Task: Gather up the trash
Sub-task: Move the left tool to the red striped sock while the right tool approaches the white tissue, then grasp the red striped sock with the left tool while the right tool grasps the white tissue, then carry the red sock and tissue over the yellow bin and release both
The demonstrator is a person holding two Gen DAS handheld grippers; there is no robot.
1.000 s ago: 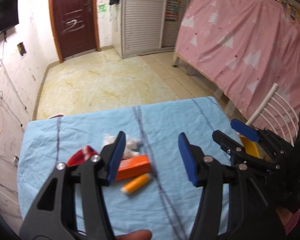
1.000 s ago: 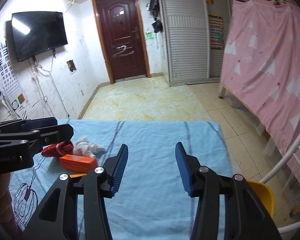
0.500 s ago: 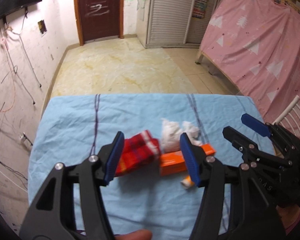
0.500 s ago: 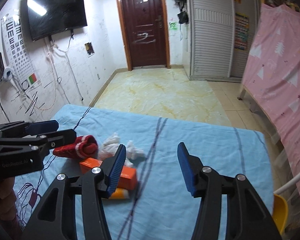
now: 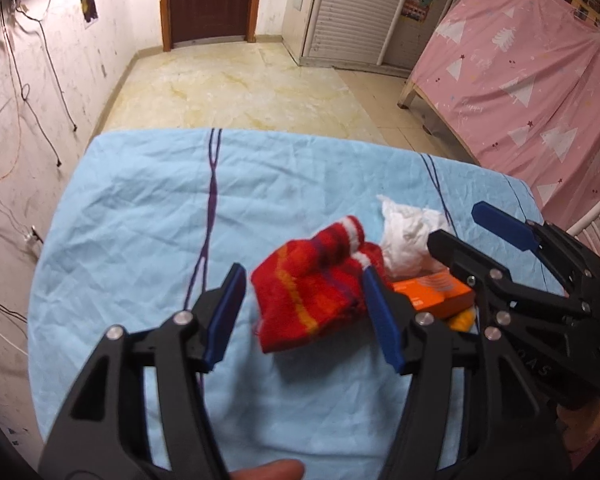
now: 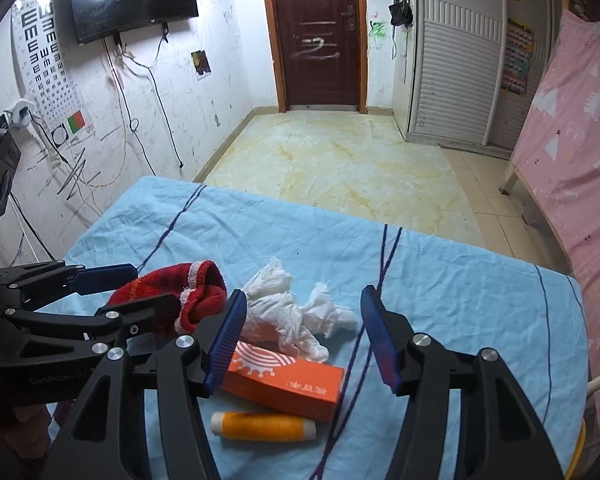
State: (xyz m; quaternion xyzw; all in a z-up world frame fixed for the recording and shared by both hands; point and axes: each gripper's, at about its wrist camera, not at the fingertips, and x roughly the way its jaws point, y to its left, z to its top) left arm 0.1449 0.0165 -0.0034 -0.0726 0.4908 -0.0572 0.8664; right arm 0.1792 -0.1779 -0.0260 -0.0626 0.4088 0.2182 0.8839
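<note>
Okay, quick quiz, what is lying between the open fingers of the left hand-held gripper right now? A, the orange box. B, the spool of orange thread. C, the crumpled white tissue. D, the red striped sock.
D: the left wrist view shows the red striped sock framed between the open fingers of the left hand-held gripper, not yet pinched.

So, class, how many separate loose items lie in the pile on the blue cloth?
4: a red striped knitted sock on the left, crumpled white tissue beside it, a flat orange cardboard box in front, and an orange thread spool nearest. More may be hidden underneath.
</note>
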